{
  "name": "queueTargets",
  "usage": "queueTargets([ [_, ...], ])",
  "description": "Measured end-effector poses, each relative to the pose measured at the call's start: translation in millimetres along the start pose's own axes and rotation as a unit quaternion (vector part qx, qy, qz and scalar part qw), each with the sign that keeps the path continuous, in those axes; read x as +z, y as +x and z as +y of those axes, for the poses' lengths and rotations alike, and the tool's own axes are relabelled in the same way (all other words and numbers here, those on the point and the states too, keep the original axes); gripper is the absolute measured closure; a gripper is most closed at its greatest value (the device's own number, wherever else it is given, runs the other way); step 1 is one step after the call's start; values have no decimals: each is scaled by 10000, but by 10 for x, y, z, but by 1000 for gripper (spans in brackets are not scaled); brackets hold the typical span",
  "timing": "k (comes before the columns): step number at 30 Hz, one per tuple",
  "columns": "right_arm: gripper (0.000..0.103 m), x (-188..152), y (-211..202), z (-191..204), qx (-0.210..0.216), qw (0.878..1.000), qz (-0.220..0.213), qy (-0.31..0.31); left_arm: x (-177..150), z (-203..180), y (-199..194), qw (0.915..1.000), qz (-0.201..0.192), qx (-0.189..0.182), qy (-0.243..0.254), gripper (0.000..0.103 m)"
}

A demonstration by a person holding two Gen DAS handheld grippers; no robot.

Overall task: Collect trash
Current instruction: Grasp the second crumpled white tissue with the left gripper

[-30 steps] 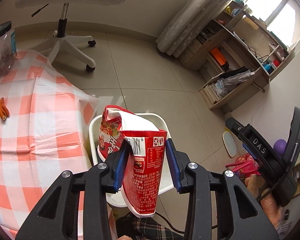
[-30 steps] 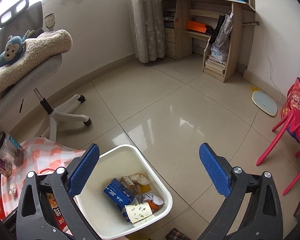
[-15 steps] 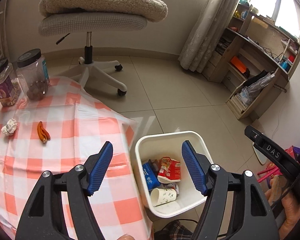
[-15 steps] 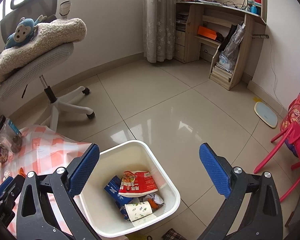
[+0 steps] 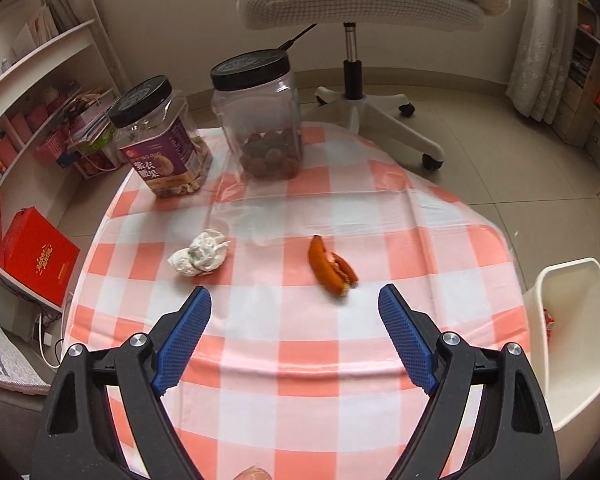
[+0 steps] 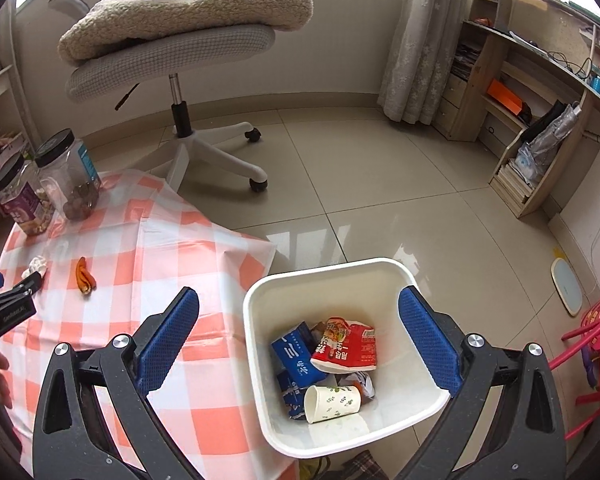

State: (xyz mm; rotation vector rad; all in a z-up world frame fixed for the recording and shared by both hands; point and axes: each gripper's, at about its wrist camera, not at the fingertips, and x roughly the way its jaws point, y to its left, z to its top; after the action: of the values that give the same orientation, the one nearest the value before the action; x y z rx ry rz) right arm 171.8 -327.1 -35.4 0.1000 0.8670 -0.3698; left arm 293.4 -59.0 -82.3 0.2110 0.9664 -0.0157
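The left gripper (image 5: 294,308) is pointed down at the checkered tablecloth (image 5: 300,360), jaws spread wide and opening further, with nothing caught between the blue pads (image 5: 182,340). Just past the right fingertip, a bit inside it, the orange peel (image 5: 332,270) is lying flat on the cloth, not touched by anything. Beyond the left fingertip, also slightly toward the gap, a crumpled white tissue (image 5: 200,258) is sat on the cloth, well clear of the peel. Further out past both fingers, two black-lidded plastic jars are stood upright near the far edge of the table: the labelled jar (image 5: 160,140) off to the left, the clear jar (image 5: 260,120) with brown round stuff at the bottom more in line with the gap. Behind those, a swivel chair (image 5: 352,12) is seen on the tiled floor.

The right gripper (image 6: 298,304) is also held wide open and empty. The white trash bin (image 6: 428,404) is framed right between its fingers, standing on the floor just beside the table's edge. Inside it, a paper cup (image 6: 332,402) is lying on its side nearest, then a blue pack (image 6: 296,358) and the red snack bag (image 6: 346,346) on top of the pile. Out past the left finger, the peel and tissue are visible again, small, on the cloth.
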Motion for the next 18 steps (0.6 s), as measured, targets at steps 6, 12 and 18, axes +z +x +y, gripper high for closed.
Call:
queueTargets([
  [6,7,14,81,431,290,9985,157,-441,72,603,683,9978,452,329,359,20],
  [12,7,-62,155,817,650,9939,208,-862,88,869,1177,9963,689,-34,514,31],
  [18,7,-128,247,1212,1252,9830,326,-1302,-40,1039,1290,9963,757,-253,327,84],
])
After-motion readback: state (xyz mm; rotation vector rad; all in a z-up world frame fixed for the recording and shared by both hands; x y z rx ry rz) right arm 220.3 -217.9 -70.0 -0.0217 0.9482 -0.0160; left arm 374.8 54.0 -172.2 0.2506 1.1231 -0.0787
